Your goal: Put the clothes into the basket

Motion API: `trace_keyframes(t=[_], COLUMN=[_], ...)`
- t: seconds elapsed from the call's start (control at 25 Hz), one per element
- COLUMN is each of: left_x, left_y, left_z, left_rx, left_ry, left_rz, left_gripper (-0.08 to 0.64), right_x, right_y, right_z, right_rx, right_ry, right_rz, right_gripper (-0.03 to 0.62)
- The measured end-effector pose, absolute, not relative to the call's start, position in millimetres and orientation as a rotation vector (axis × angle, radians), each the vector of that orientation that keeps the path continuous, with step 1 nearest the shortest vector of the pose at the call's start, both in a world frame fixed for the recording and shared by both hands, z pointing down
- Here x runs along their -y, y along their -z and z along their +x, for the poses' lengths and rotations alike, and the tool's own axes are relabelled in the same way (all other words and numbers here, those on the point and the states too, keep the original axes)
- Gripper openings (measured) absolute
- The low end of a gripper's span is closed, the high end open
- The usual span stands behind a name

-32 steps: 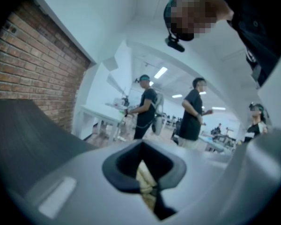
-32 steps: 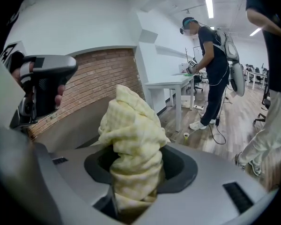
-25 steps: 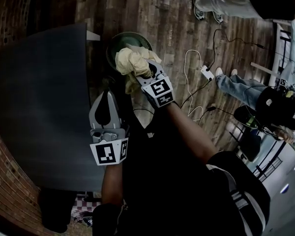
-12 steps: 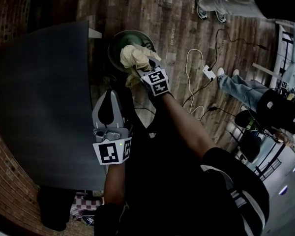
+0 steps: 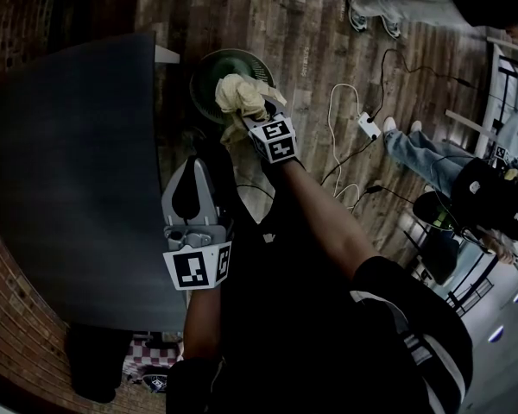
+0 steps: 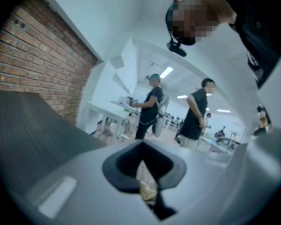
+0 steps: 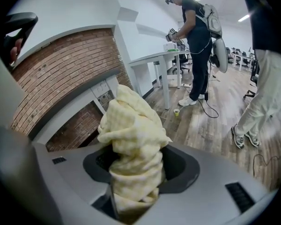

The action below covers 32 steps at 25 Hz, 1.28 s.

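- Idling nearest: left gripper (image 5: pixel 190 169), jaws closed, nothing held, parked beside the table (image 5: pixel 69 171).
- Reaching ahead: right gripper (image 5: pixel 247 121), clamped on the yellow cloth (image 5: pixel 235 95), jaws just eased a touch wider yet gripping the bunch between them.
- Hanging over the basket (image 5: pixel 204 74), bundle at rim level, one tail trailing down the near side; touching the rim or not, hard to tell.
- Best from here: sink the bundle past the rim, centre it, then spread the jaws fully.
- Worth watching that near tail, likely to snag the edge or spill onto the floor.
- Worth a small shake if fabric clings to the pads.
- Basket: round, green, set on the floor; dark inside, nothing else made out under the cloth.
- Farther off: power strip (image 5: pixel 366 128) on the planks, well apart.
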<state>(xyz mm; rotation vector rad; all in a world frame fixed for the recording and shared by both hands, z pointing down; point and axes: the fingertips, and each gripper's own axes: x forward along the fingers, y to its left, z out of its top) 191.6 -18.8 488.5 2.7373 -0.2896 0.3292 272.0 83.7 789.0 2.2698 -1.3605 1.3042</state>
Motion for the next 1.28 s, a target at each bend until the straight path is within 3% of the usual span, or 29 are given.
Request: trace_keyframes(t=[0.36, 1.04, 1.28], left_x=[16.5, 15.4, 12.8], left_y=[-492.5, -489.6, -486.1], left_z=[188.0, 188.3, 188.6], left_rx=[0.301, 0.309, 0.309], left_ry=[-0.345, -0.332, -0.322], left_rz=[2.733, 2.73, 2.732], left_gripper=[0.004, 0.005, 0.005], right_x=[-96.9, -97.7, -95.9], right_y=[-811.3, -806.9, -800.2], right_z=[272.1, 275.9, 273.1], right_rx=[1.283, 1.252, 1.237], right_ry=[-1.395, -1.426, -1.438], right_rz=[2.27, 2.278, 2.268], right_gripper=[0.27, 0.268, 0.131])
